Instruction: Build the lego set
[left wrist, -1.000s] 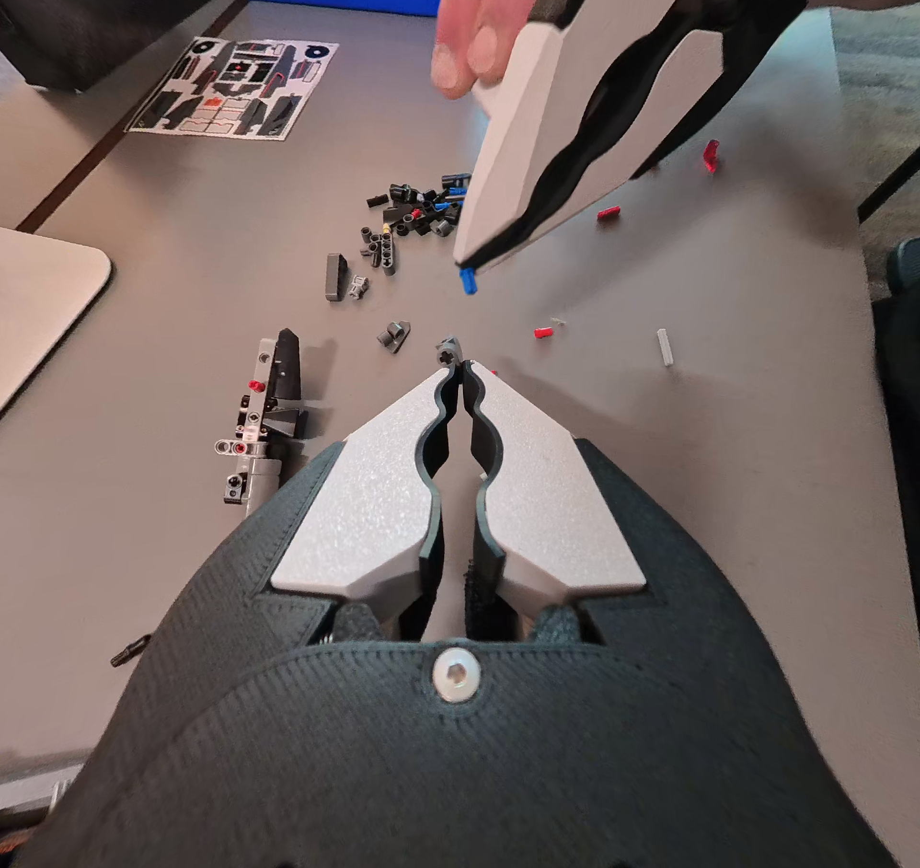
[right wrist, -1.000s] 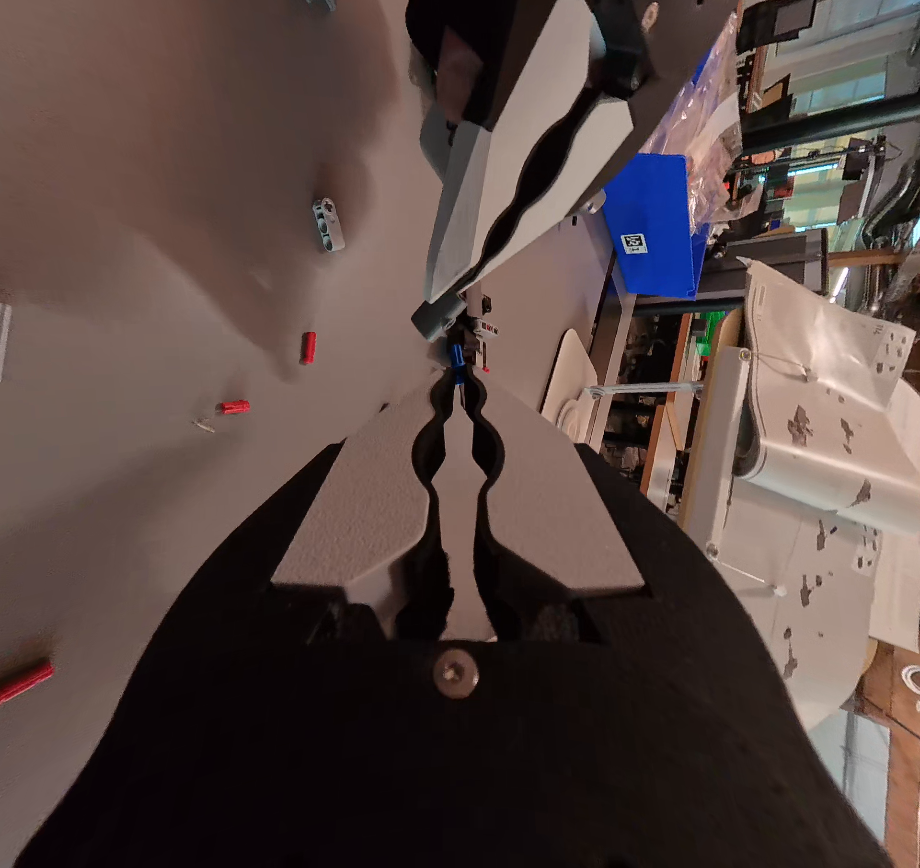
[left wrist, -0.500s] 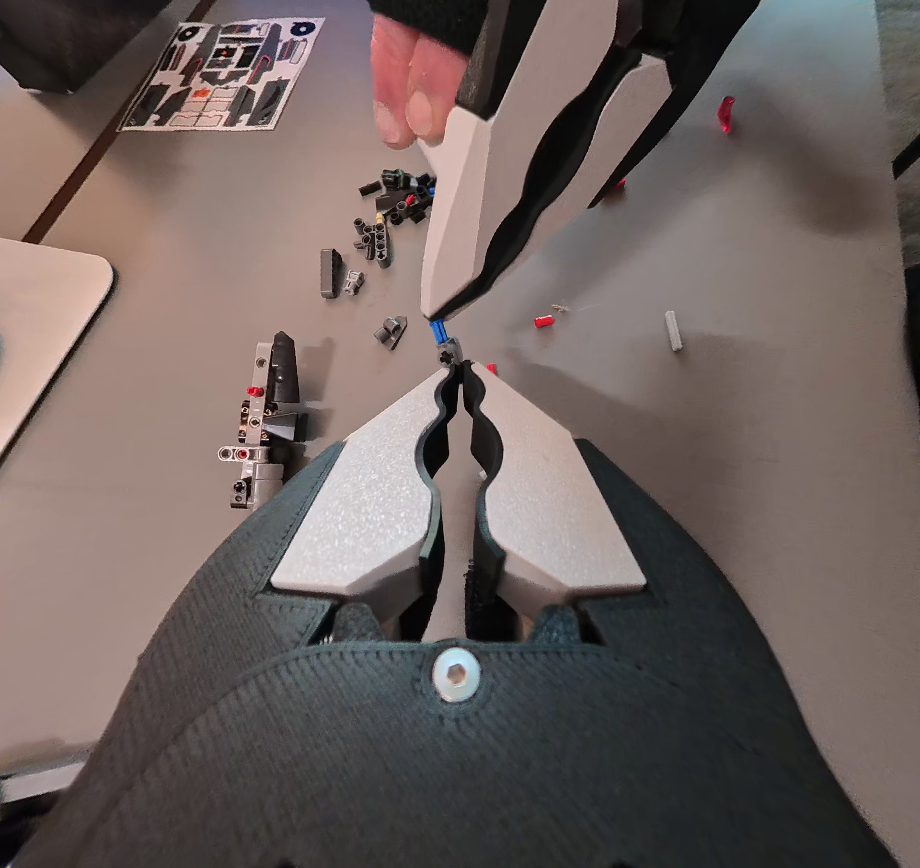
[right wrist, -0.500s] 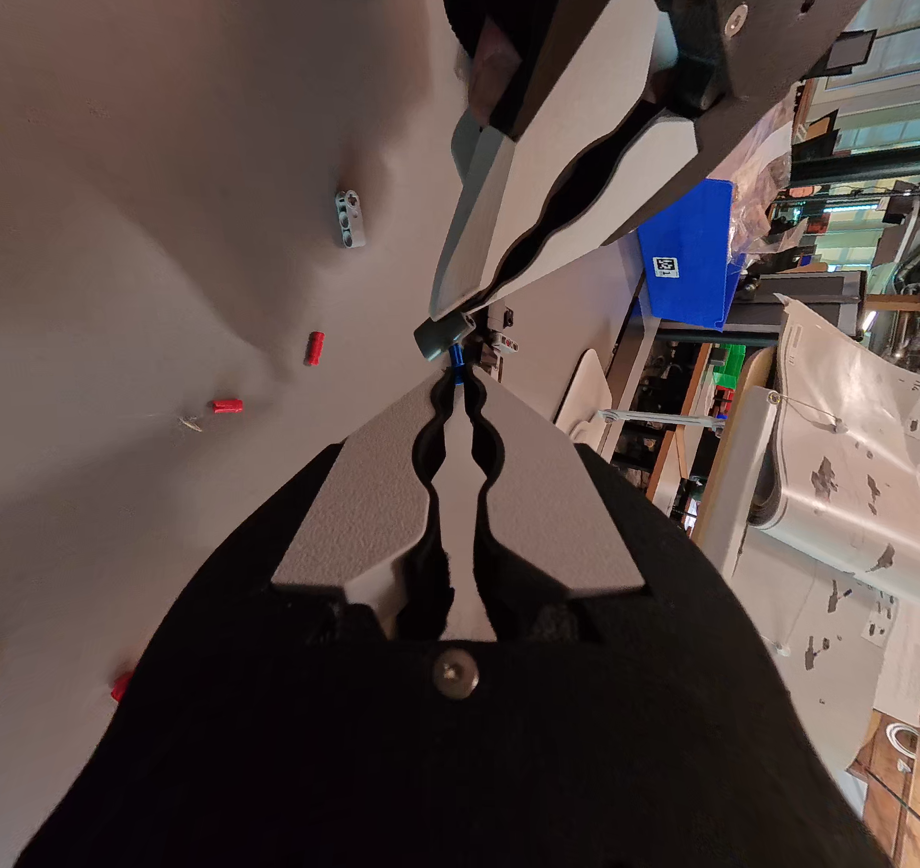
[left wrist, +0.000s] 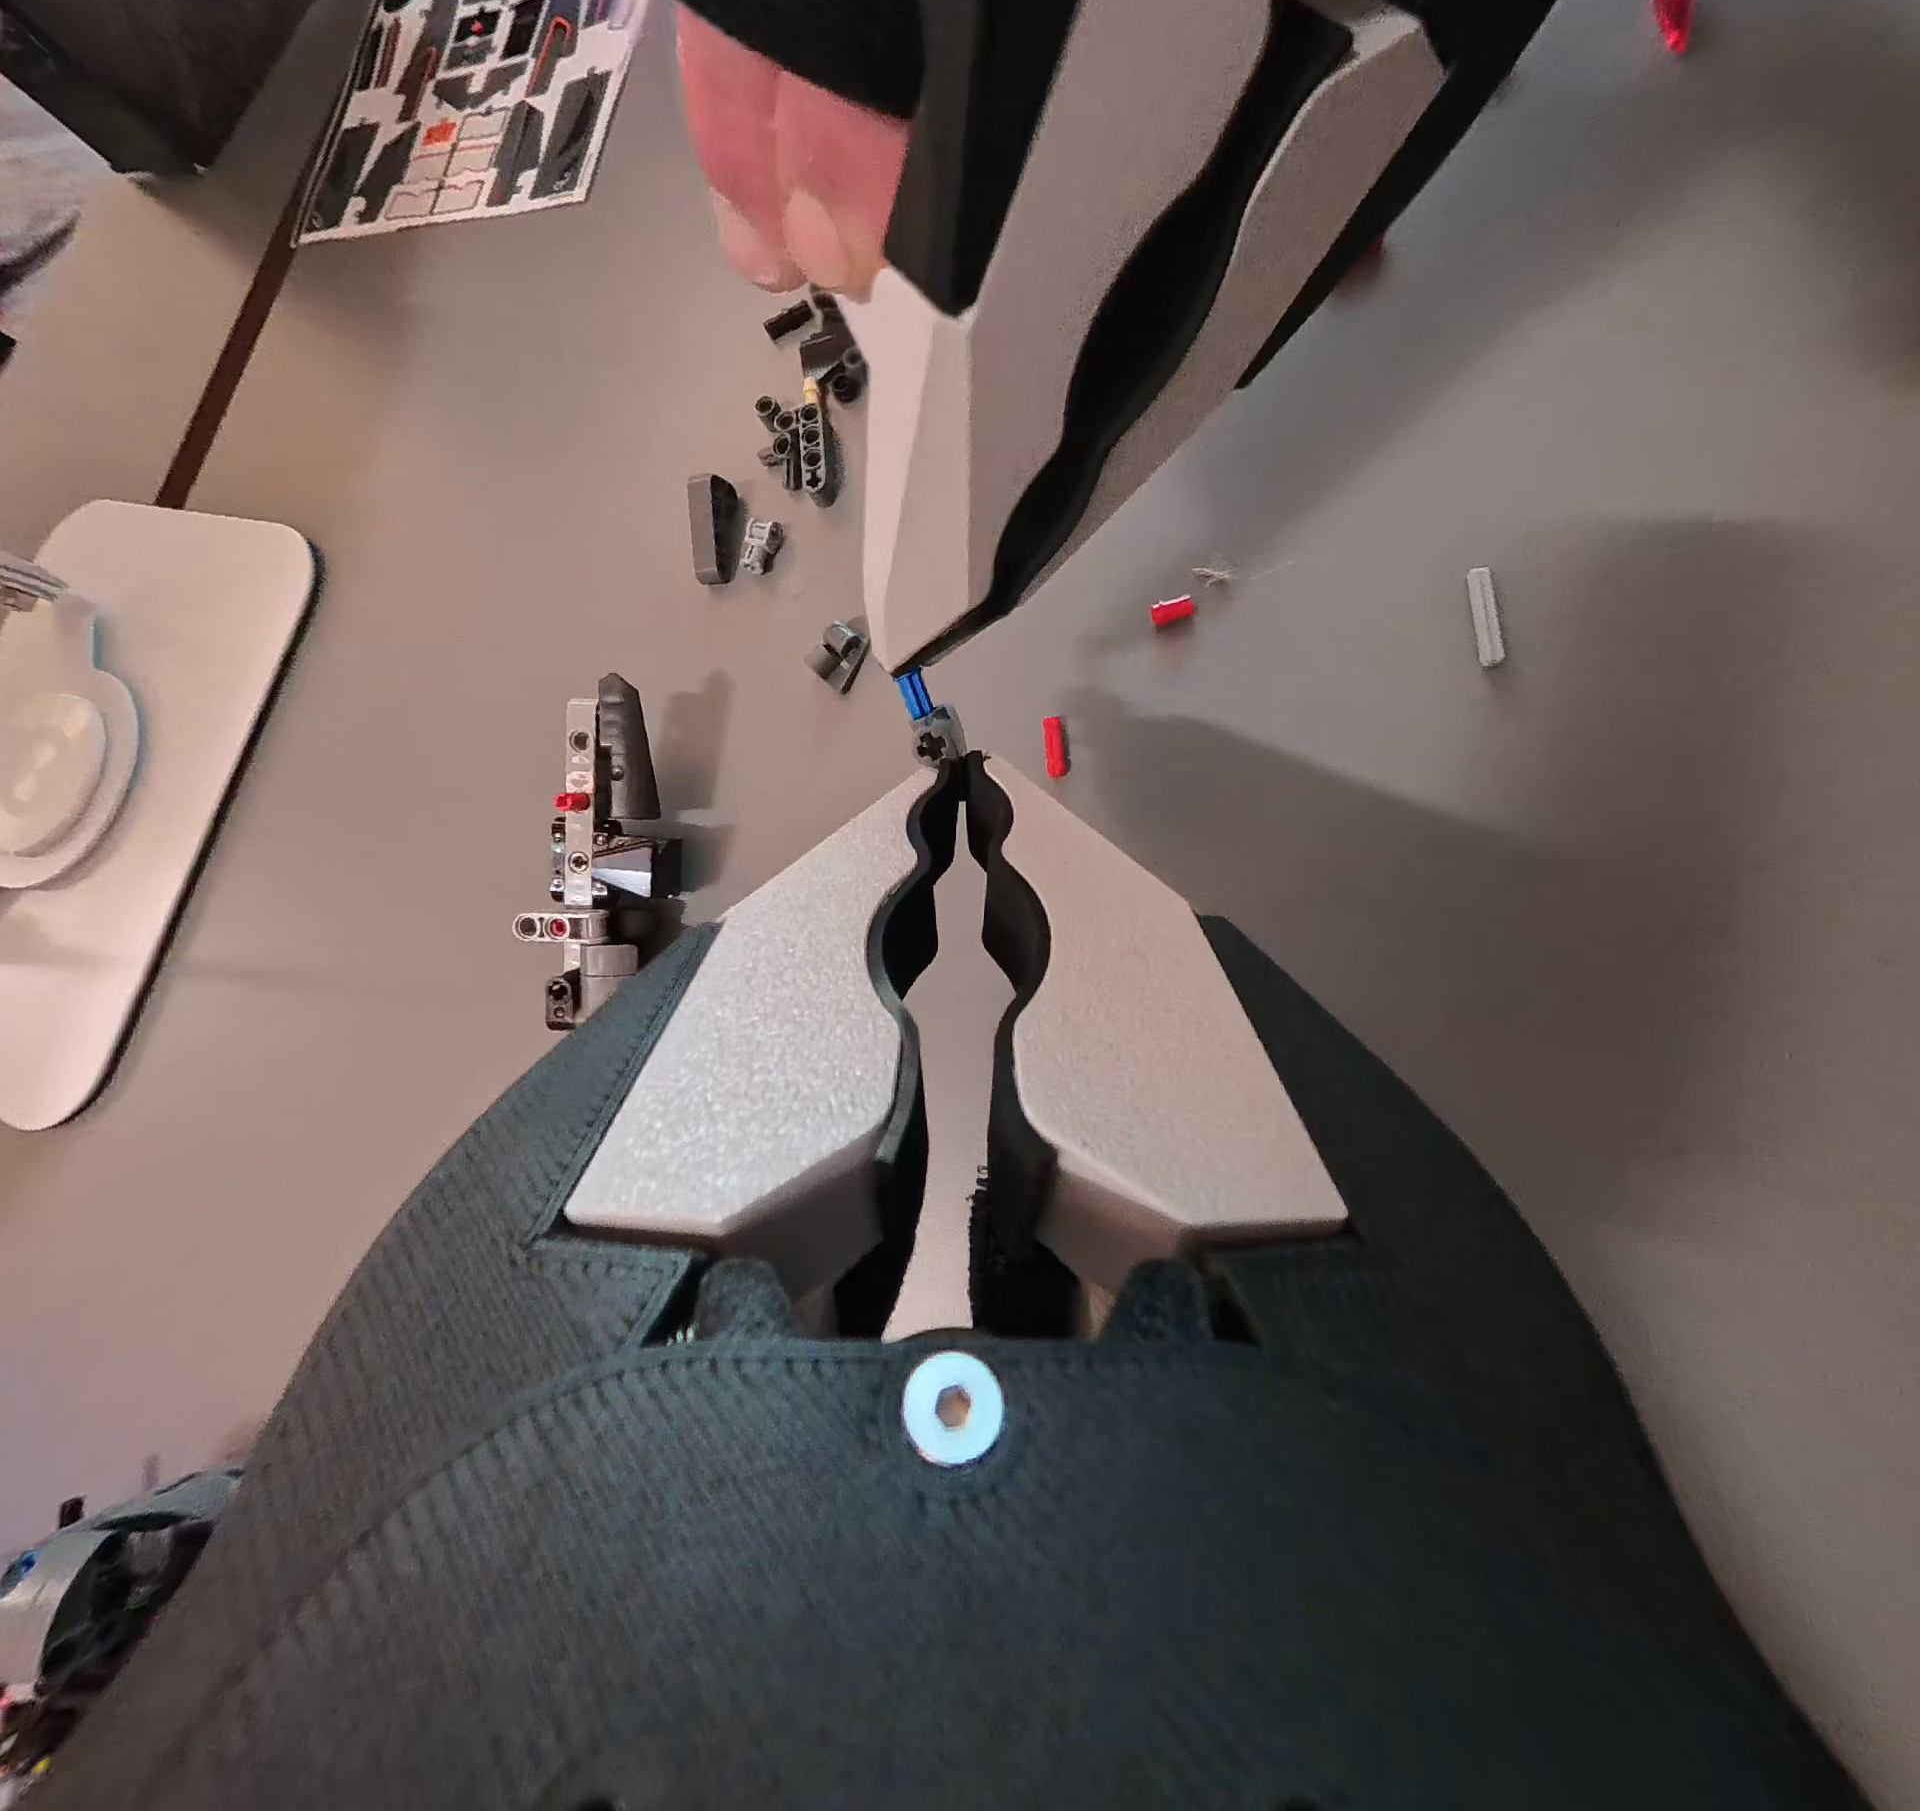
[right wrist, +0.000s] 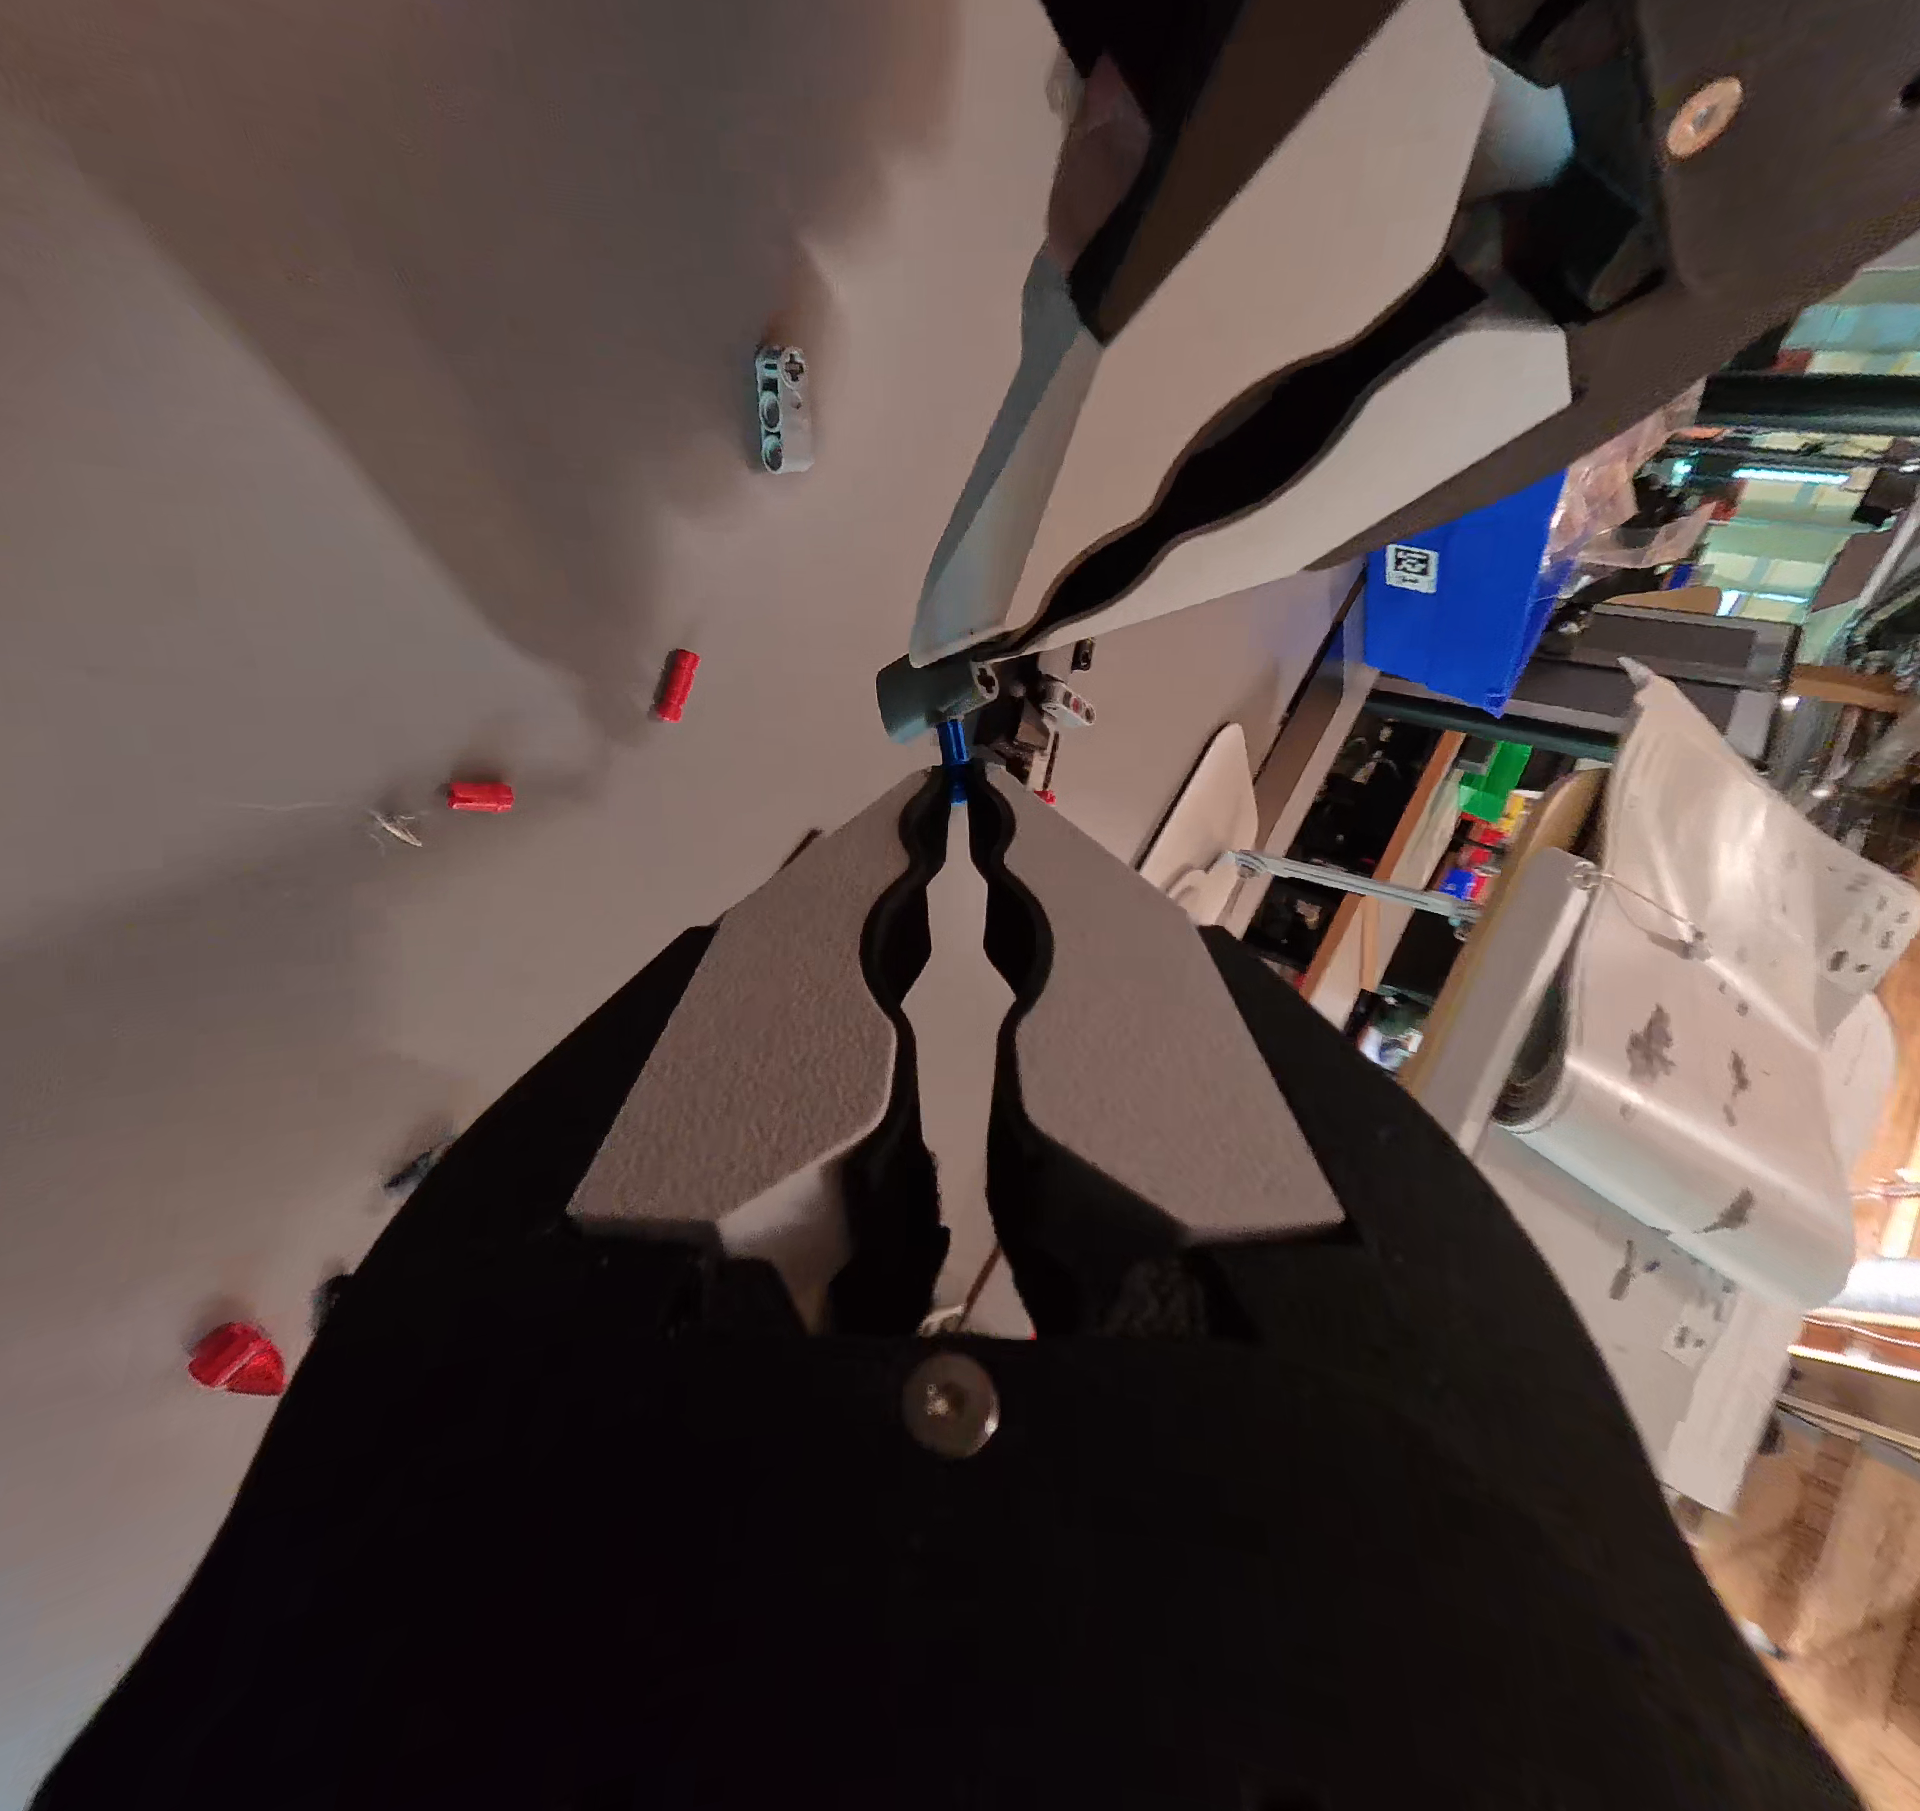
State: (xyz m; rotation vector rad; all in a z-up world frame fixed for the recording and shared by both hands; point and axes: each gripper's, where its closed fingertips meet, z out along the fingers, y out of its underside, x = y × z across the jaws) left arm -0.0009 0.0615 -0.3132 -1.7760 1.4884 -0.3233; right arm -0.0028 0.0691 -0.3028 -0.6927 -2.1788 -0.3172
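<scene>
My left gripper (left wrist: 954,769) is shut on a small grey connector piece (left wrist: 937,735) held above the grey table (left wrist: 1558,930). My right gripper (right wrist: 961,793) is shut on a blue pin (right wrist: 953,753). In the left wrist view the right gripper (left wrist: 904,665) comes down from above and the blue pin (left wrist: 913,693) touches the grey connector. In the right wrist view the left gripper (right wrist: 961,655) holds the grey connector (right wrist: 925,696) against the pin's tip. A partly built grey and black assembly (left wrist: 597,852) lies on the table to the left.
A pile of dark loose pieces (left wrist: 805,411) and a sticker sheet (left wrist: 473,99) lie farther back. Red pins (left wrist: 1172,610) and a grey axle (left wrist: 1486,615) are scattered at the right. A white pad (left wrist: 135,785) sits at the left. A blue bin (right wrist: 1455,608) stands beyond the table.
The right gripper has come down and toward my left gripper, bringing the blue pin from well apart into contact with the grey connector. Both stayed shut.
</scene>
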